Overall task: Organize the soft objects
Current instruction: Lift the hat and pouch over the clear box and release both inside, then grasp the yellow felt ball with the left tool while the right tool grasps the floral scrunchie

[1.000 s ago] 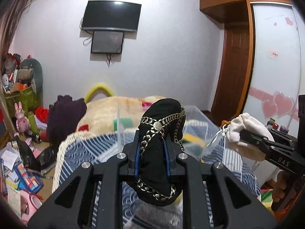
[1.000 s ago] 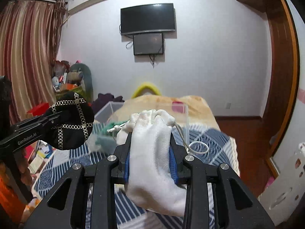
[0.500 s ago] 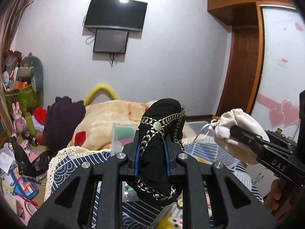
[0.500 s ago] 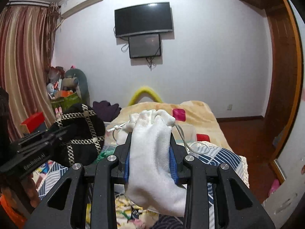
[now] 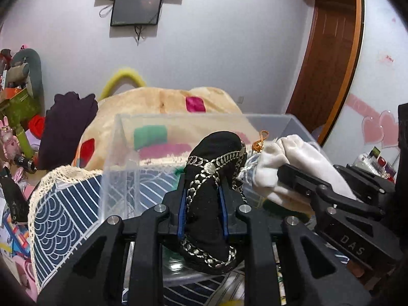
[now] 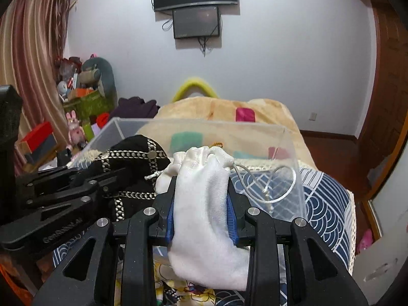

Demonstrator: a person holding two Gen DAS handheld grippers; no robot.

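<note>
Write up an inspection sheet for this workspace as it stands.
Surface: bed with blue wave-pattern cover.
Job's things: black pouch with chain trim, white drawstring pouch, both held over the clear bin.
Clutter: boxes and toys by the curtain.
Grippers: left tongs shut on black pouch; right tongs shut on white drawstring pouch.
Cables: wires dangling below the wall screens.
Surroundings: wooden wardrobe, beige blanket.

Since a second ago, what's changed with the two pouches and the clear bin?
Both grippers have come forward and down toward the clear plastic bin, which now looms larger. The black chain-trimmed pouch and white drawstring pouch have drawn together, now side by side at its near edge. Unchanged: the left gripper and right gripper each stay clamped on their pouch; nothing released.
</note>
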